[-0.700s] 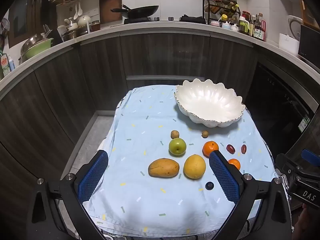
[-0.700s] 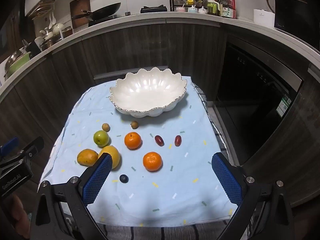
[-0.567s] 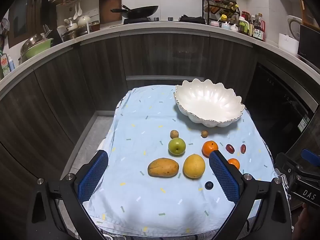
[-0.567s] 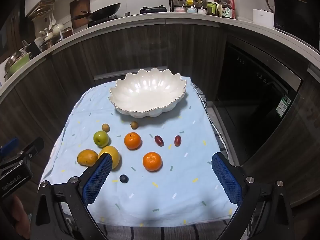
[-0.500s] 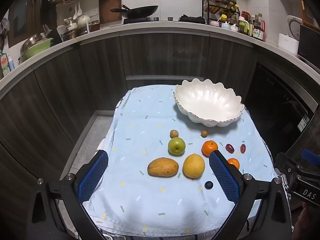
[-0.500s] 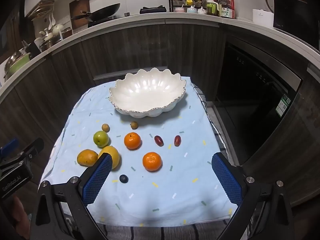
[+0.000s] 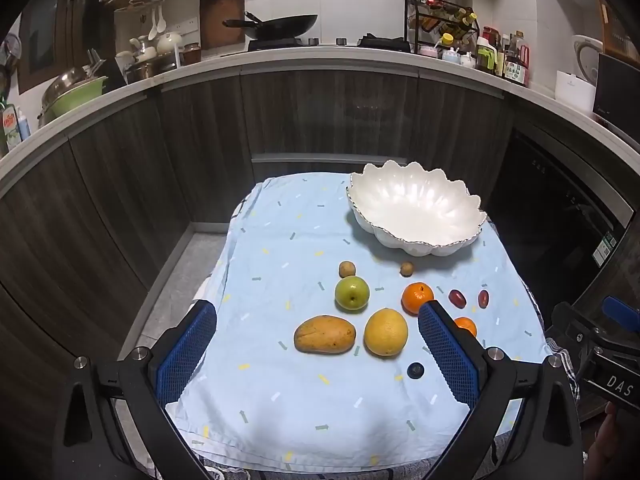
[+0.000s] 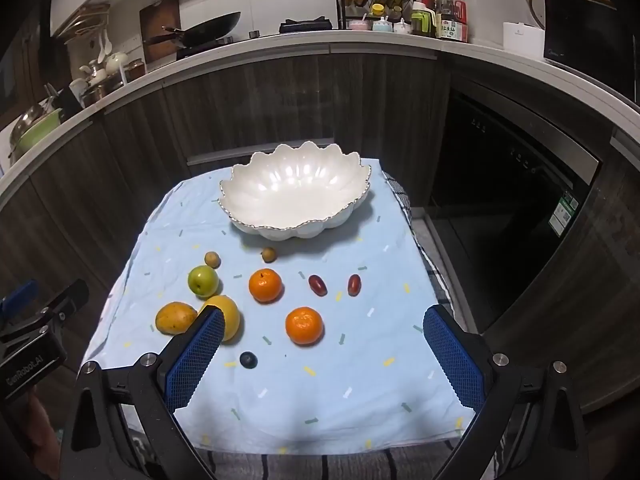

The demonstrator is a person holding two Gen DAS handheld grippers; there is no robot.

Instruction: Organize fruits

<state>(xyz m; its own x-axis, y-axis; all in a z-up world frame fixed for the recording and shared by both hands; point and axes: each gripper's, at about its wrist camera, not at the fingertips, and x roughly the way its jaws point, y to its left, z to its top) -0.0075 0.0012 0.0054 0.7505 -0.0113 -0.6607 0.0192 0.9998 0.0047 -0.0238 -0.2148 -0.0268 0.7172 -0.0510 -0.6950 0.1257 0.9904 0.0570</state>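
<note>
Partly behind a pad: near orange (image 7: 465, 325).

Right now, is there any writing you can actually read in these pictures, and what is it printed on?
"DAS": white letters on the black body of the right gripper, at the edge of the left wrist view.
"GenRobot.AI": on the black body of the left gripper, at the edge of the right wrist view.
Green sticker on the dark appliance door: too small to read.
Sauce bottle labels on the counter: too blurred to read.
</note>
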